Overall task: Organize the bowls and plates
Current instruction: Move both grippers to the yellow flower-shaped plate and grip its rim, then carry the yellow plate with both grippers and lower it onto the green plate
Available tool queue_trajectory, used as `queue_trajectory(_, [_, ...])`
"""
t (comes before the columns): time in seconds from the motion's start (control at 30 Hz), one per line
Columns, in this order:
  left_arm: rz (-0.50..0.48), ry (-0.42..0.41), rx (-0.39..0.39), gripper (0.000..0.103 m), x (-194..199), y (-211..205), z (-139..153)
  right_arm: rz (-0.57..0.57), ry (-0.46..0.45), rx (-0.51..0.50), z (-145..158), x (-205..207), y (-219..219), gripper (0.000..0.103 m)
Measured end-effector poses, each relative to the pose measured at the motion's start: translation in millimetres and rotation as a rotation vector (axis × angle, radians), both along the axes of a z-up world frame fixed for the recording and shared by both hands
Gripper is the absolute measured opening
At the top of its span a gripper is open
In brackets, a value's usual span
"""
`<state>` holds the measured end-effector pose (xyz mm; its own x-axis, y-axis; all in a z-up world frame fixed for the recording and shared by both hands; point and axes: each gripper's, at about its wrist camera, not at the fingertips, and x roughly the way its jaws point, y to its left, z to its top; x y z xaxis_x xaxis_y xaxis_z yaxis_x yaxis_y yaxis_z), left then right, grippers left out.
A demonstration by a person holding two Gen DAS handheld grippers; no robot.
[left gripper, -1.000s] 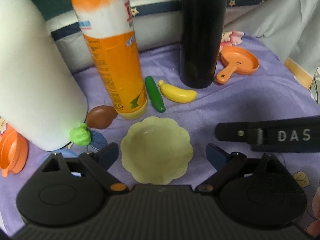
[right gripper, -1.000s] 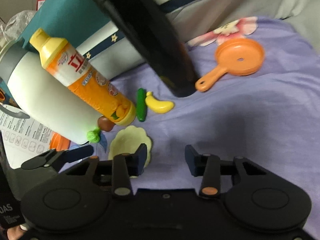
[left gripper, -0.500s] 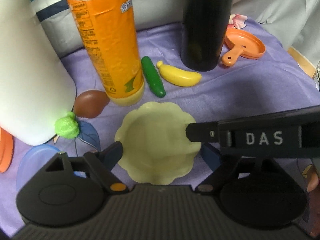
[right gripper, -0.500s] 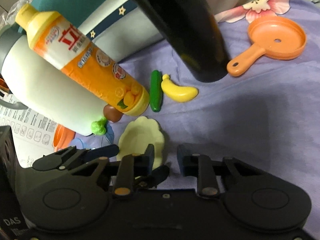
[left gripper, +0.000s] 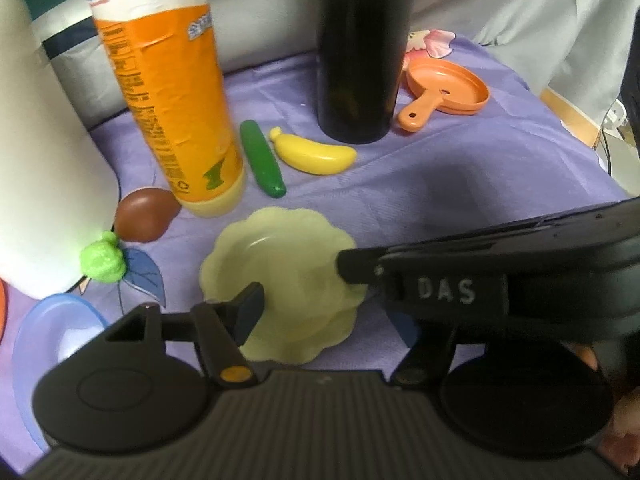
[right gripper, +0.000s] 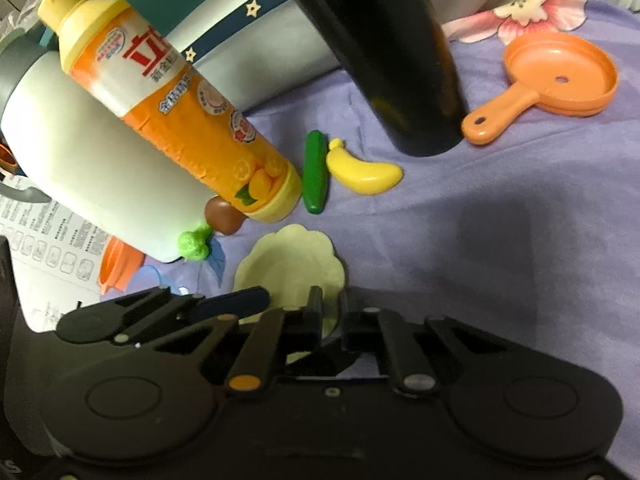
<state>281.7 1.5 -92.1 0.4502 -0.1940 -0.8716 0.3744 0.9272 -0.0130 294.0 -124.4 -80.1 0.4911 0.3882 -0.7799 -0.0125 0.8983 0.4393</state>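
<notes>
Step in hand: grabbing the pale green scalloped plate [left gripper: 288, 276] off the purple cloth [left gripper: 460, 184].

The right gripper [right gripper: 329, 312] has its jaws pinched together on the plate's near-right rim, nearly no gap between them (the rim shows pale between the pads in the right wrist view). So it is holding the plate by the edge, and the plate still looks to lie flat on the cloth.

The left gripper [left gripper: 320, 312] is about half wide and its jaws have just been closing. Its left finger [left gripper: 248, 312] sits over the plate's near-left part, while the other finger is hidden behind the right gripper's body. Cannot tell if any pad touches the plate yet.

A blue plate [left gripper: 52, 332] lies just left of the left gripper, partly out of frame, with an orange bowl [right gripper: 118, 268] beyond it.

Next move likely calls for lifting the green plate clear and carrying it left toward the blue plate to stack. The rim pinch is thin, so the plate needs keeping level; the orange bottle [left gripper: 172, 92] and white jug [left gripper: 44, 152] stand close ahead-left.
</notes>
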Motion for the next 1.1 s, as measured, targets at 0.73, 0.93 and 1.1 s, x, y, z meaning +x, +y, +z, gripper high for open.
queue_trajectory(0.73, [0.069, -0.018, -0.026, 0.039, 3, -9, 0, -0.034, 0.022, -0.068, 11, -14, -55, 0.011])
queue_trajectory(0.93, [0.143, -0.034, -0.035, 0.023, 2, -5, 3, -0.070, -0.011, -0.079, 9, -24, -46, 0.013])
queue_trajectory(1.1, [0.135, -0.042, -0.022, 0.022, -6, -11, 12, -0.089, 0.003, -0.112, 19, -33, -39, 0.013])
